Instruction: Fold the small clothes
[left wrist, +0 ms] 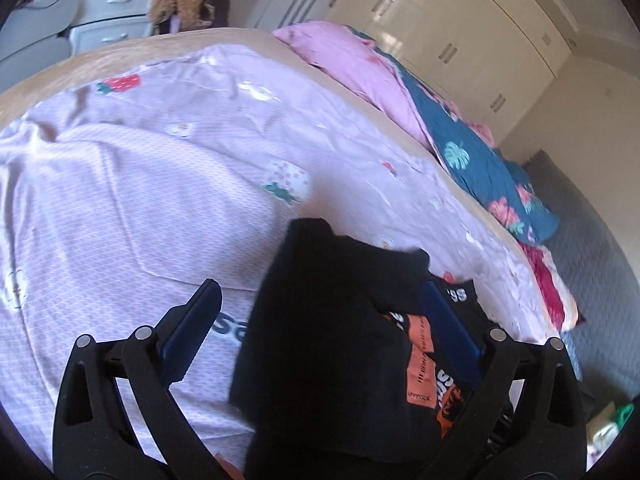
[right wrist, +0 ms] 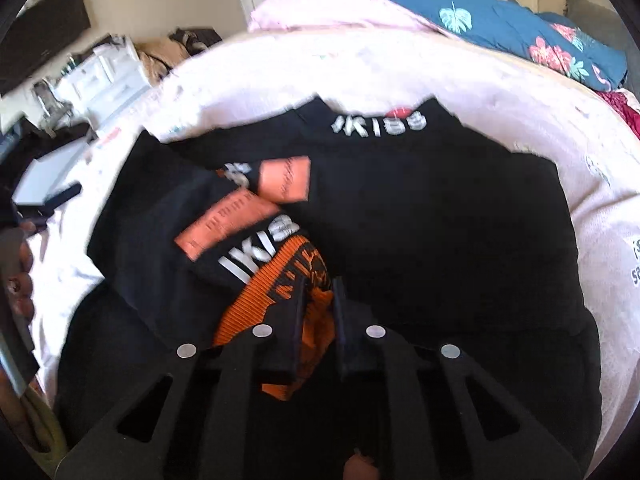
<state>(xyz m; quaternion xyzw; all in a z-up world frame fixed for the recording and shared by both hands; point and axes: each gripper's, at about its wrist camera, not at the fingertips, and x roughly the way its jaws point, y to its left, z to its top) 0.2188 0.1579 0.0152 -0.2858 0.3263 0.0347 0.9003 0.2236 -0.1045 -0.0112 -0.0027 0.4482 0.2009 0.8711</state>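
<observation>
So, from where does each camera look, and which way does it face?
Left wrist: sits on the open left claw, looking down across the bed sheet toward the wardrobe.
Right wrist: sits on the right claw, shut on the orange cuff of the black garment.
Shared: the garment, sheet and blue floral quilt.

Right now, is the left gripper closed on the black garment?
No, the left gripper stands wide open, with the black garment lying loose between its fingers.

The black garment (right wrist: pixel 440 240) runs under the right tongs (right wrist: pixel 320 292), its near edge hidden.
</observation>
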